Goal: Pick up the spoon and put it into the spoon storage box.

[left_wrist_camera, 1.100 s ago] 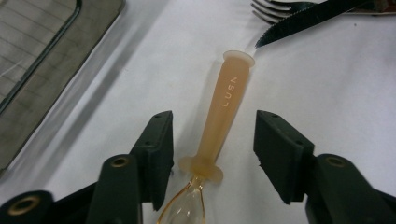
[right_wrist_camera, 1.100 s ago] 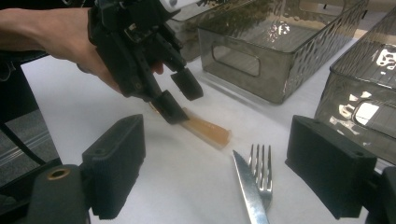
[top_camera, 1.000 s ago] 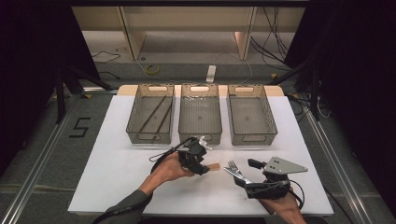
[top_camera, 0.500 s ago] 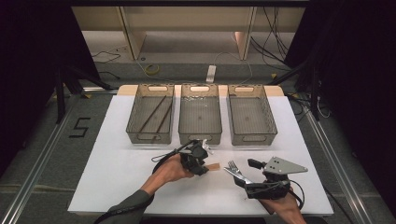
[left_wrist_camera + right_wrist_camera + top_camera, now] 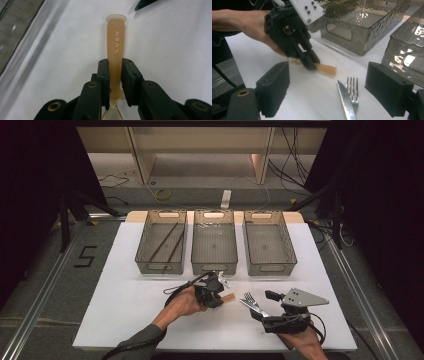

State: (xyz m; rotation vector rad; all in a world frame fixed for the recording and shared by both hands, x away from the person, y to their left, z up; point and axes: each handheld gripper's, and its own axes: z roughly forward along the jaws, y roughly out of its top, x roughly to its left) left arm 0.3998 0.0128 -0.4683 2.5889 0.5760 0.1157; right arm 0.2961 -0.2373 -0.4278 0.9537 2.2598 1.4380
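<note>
White table (image 5: 120, 305) on grey floor (image 5: 45, 285), dark room, three bins (image 5: 213, 249).

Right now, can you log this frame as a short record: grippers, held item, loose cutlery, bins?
left gripper: shut on the orange handle, low over the table
right gripper: open, jaws wide, holding nothing
fork: lying on the table
knife: lying beside the fork
left bin: two dark sticks inside
middle bin: looks empty
right bin: looks empty
</note>
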